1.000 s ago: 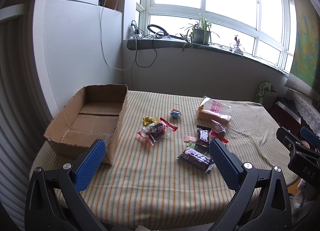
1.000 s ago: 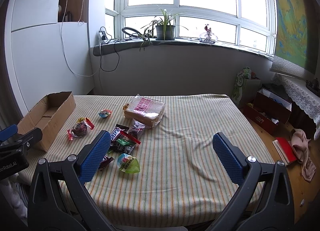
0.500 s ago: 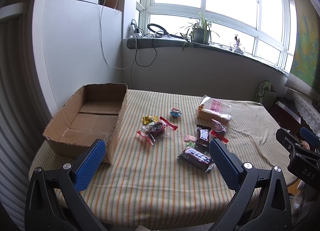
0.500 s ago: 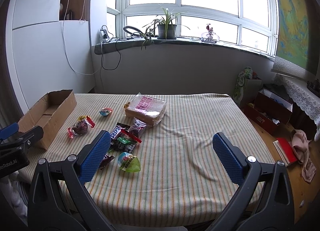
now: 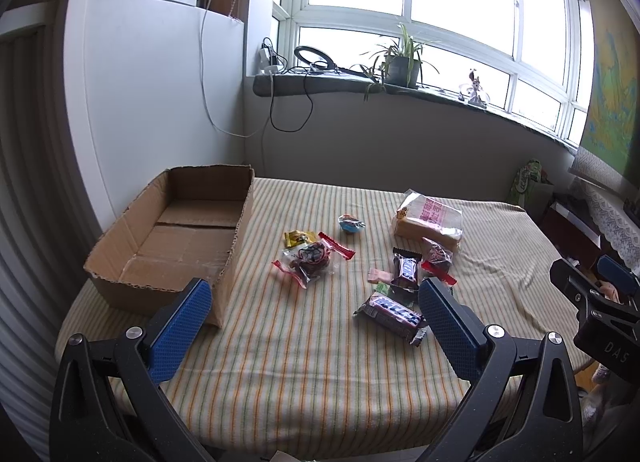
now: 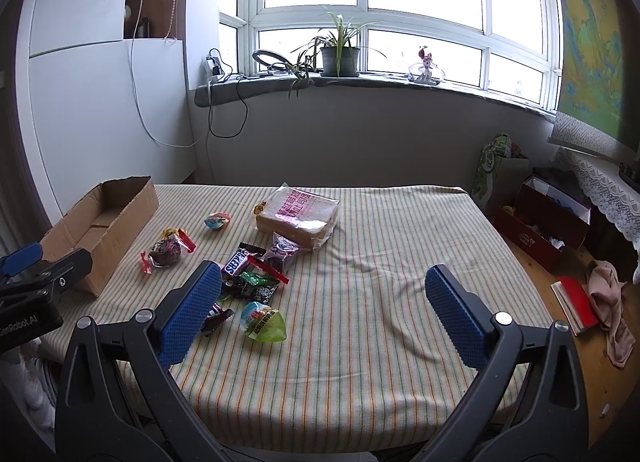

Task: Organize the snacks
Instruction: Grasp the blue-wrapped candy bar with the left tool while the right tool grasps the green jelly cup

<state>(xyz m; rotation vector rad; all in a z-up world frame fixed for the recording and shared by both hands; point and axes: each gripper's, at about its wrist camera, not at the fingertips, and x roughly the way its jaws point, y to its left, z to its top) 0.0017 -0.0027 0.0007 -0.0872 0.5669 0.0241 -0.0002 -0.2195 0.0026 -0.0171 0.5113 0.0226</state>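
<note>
Both our grippers, left gripper and right gripper, hang wide and hold nothing. Mid-frame on the striped tablecloth lie the scattered snacks: a Snickers bar, bagged bread. At left, the cardboard box sits unfilled, presumably their destination.

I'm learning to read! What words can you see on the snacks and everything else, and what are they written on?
"SNICKERS", partly hidden: dark candy bar wrapper.
"DAS": black body of the right gripper, seen from the left wrist view.
"Robot.AI", start cut off: black body of the left gripper, seen from the right wrist view.
Pink characters on the bread bag: too blurred to read.
Print on the green jelly cup and other wrappers: too small.
</note>
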